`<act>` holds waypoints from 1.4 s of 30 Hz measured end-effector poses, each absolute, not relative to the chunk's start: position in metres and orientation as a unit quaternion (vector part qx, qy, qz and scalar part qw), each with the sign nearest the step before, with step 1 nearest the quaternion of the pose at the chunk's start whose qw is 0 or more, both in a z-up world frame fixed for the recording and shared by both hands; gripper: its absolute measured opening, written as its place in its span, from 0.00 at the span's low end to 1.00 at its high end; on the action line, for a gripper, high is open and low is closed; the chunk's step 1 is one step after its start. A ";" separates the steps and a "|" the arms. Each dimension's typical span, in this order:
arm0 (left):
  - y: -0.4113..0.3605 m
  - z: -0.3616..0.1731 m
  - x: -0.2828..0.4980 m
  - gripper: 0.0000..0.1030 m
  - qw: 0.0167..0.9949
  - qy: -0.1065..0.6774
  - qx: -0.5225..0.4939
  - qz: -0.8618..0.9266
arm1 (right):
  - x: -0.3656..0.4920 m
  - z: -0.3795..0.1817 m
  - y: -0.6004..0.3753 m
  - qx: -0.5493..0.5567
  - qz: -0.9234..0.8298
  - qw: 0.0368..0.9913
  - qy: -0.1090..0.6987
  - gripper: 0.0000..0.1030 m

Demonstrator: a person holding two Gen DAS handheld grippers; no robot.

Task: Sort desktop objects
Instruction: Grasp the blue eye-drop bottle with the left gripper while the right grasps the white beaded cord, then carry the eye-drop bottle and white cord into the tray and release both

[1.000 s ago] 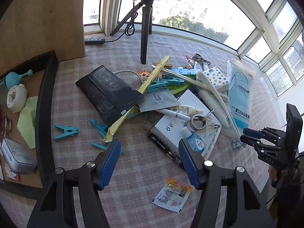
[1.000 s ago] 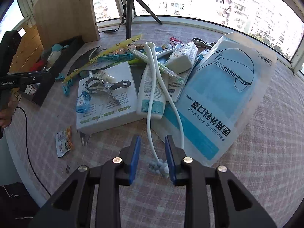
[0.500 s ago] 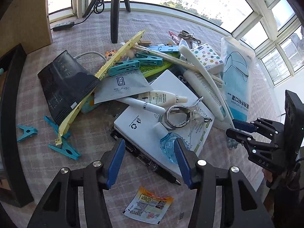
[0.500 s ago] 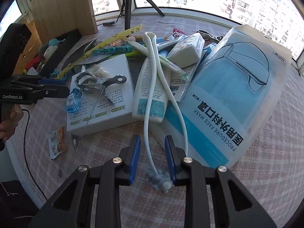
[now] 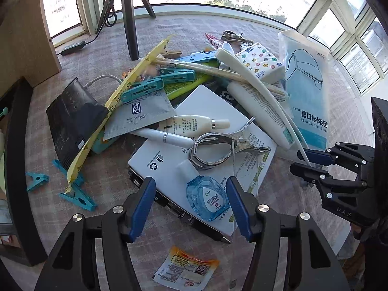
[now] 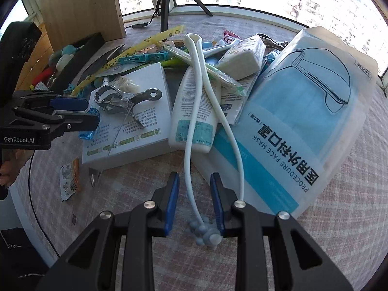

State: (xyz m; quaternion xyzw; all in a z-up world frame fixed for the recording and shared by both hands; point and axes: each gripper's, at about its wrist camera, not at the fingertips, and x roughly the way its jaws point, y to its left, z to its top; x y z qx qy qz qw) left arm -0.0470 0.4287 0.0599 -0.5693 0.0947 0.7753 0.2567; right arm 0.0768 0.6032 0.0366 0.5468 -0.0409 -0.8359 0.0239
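Observation:
A small blue eye-drop bottle lies on a white box at the near edge of a heap of desk items. My left gripper hangs over it. Its jaws are opening, the bottle is between the fingers, and the pads do not press on it. A metal clamp lies just beyond the bottle. My right gripper stands open around the thin white stem of a massager, whose grey knobbed head rests on the cloth under the fingers. Each gripper also shows in the other view: right gripper, left gripper.
A face-mask pack, a white tube, a tissue pack, clothes pegs and a black pouch crowd the heap. A sachet lies near the front. A black tray stands left, a tripod behind.
My left gripper has travelled over the heap and sunk a little, so the eye-drop bottle now sits between its fingers. Its jaws narrowed, then widened. The right gripper has stayed put.

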 end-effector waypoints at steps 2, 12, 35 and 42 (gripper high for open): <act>0.432 0.057 -0.044 0.56 0.251 0.119 -0.568 0.774 | 0.076 0.035 0.604 0.549 -0.834 0.022 -0.042 0.25; 0.419 0.056 -0.050 0.37 0.246 0.091 -0.581 0.770 | 0.075 0.029 0.604 0.558 -0.827 0.030 -0.058 0.09; 0.367 0.108 -0.030 0.28 0.258 0.037 -0.532 0.806 | 0.115 0.103 0.606 0.457 -0.871 0.018 -0.179 0.04; 0.312 0.131 -0.030 0.28 0.237 0.024 -0.505 0.829 | 0.116 0.142 0.570 0.419 -0.891 0.032 -0.170 0.04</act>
